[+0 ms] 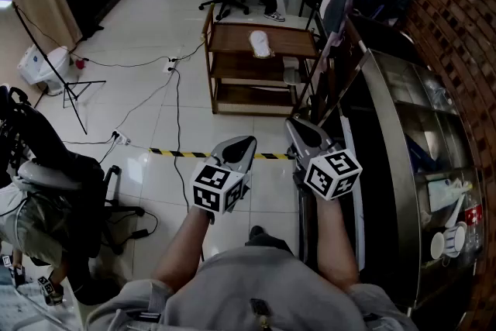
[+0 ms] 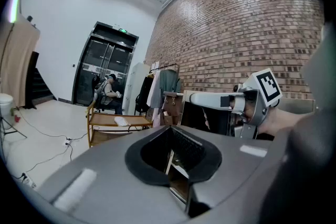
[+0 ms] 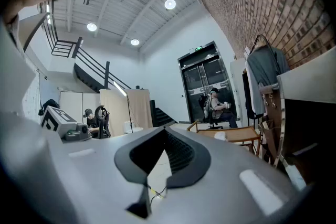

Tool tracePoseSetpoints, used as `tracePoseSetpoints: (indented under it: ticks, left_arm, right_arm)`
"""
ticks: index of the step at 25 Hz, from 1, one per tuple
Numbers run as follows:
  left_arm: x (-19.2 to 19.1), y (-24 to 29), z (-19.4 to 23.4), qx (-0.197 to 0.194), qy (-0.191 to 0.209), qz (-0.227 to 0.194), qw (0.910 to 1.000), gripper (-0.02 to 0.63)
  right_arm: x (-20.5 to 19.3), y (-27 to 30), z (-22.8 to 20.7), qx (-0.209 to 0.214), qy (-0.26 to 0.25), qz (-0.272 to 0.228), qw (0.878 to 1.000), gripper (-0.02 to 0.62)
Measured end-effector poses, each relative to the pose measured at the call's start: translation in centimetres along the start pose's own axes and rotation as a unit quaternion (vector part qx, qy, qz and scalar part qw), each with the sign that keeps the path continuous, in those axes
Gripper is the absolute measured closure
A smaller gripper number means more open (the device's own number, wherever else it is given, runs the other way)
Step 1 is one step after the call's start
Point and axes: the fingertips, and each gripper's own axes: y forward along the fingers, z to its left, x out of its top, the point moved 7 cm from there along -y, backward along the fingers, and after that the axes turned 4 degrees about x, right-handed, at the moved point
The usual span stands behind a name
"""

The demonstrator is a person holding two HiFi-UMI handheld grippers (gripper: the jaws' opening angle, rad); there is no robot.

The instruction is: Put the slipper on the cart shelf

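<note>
The white slipper [image 1: 261,43] is lying mid-top-shelf on the wooden cart [image 1: 229,37], its toe nearing the front edge. The left gripper [image 1: 237,148] and right gripper [image 1: 304,134] are hovering well apart from it, jaws pressed together (both empty). Arriving with jaws closed could shove the slipper off.

the right hand-held gripper [image 3: 163,136] has its jaws together, with nothing between them. beyond the tips stands a wooden cart [image 3: 244,134] with a pale slipper [image 3: 220,135] lying on its top. a person [image 3: 215,106] sits on a chair behind the cart, before dark glass doors [image 3: 202,84]. clothes [image 3: 266,66] hang at the right by a brick wall [image 3: 273,2].
</note>
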Motion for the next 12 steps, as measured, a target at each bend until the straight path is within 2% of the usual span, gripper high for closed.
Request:
tracePoseSetpoints:
  ticks: [12]
  left_arm:
    - [3.1,8.8,3.4,0.05,-0.011,-0.007,0.9987,0.598]
  right_arm:
    - [1.8,4.0,-9.2,0.008,-0.003,0.004,1.0,0.595]
